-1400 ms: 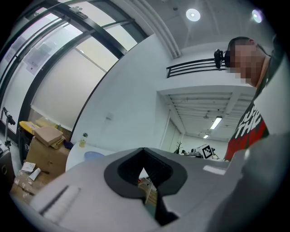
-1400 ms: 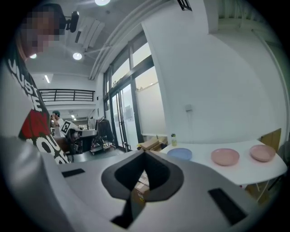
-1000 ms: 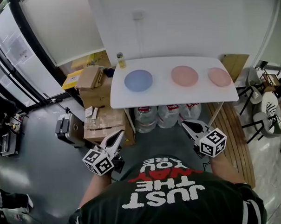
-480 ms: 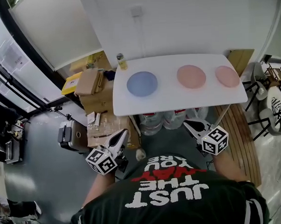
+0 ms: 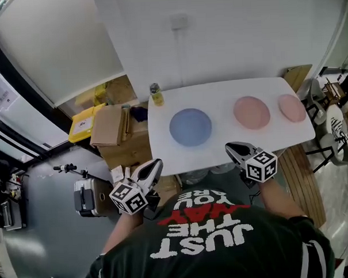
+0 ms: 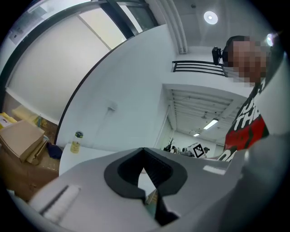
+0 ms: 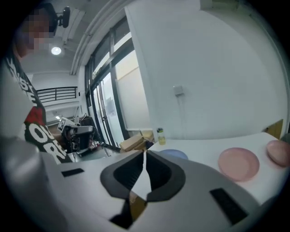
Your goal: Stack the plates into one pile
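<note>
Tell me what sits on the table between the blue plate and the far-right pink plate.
Another pink plate, touching neither; the head view shows it.

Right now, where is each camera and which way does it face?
Left gripper view: on left gripper, along shut jaws toward bottle; shirt at right.
Right gripper view: on right gripper, along shut jaws over plates; shirt at left.
Head view: on head, steeply down onto table, plates; shirt, both grippers show.
All share the bottle.

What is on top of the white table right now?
The table bears a blue plate, a middle pink plate, an end pink plate and a small bottle at the back corner, all apart, none stacked. Whatever is under each plate is covered.
</note>
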A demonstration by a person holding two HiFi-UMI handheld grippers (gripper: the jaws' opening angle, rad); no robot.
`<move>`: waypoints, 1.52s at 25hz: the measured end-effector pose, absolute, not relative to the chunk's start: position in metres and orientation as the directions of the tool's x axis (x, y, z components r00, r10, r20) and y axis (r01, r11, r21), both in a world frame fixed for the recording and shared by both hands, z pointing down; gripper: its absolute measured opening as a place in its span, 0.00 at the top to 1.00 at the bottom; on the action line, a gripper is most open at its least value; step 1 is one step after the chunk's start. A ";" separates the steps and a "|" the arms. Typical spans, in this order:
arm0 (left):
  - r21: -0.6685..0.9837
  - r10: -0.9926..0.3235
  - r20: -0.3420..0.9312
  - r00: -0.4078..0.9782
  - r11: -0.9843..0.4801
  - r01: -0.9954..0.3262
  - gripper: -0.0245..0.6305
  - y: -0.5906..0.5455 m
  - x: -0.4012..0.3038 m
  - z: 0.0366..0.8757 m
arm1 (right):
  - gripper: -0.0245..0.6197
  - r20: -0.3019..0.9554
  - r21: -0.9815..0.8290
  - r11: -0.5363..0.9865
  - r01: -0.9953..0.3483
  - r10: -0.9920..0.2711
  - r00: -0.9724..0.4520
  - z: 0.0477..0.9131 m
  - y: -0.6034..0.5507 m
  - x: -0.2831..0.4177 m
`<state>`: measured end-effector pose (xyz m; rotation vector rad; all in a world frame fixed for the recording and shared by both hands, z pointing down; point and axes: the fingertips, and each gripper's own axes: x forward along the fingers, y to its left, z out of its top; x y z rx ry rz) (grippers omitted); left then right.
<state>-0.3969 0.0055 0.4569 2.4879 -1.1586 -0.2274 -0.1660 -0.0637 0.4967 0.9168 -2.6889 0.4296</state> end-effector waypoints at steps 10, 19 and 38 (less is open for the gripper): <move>0.416 -0.781 0.060 0.622 -0.547 -0.727 0.95 -0.086 -0.423 0.503 | 0.95 0.514 -0.240 0.712 -0.660 -0.484 -0.709 0.577 -0.171 -0.215; 0.452 -0.823 0.144 0.549 -0.439 -0.776 0.95 -0.120 -0.394 0.538 | 0.80 0.686 -0.305 0.625 -0.719 -0.380 -0.621 0.679 -0.239 -0.199; 0.500 -0.812 0.250 0.527 -0.358 -0.788 0.95 -0.113 -0.389 0.573 | 0.94 0.749 -0.539 0.201 -0.818 -0.329 -0.575 0.780 -0.285 -0.181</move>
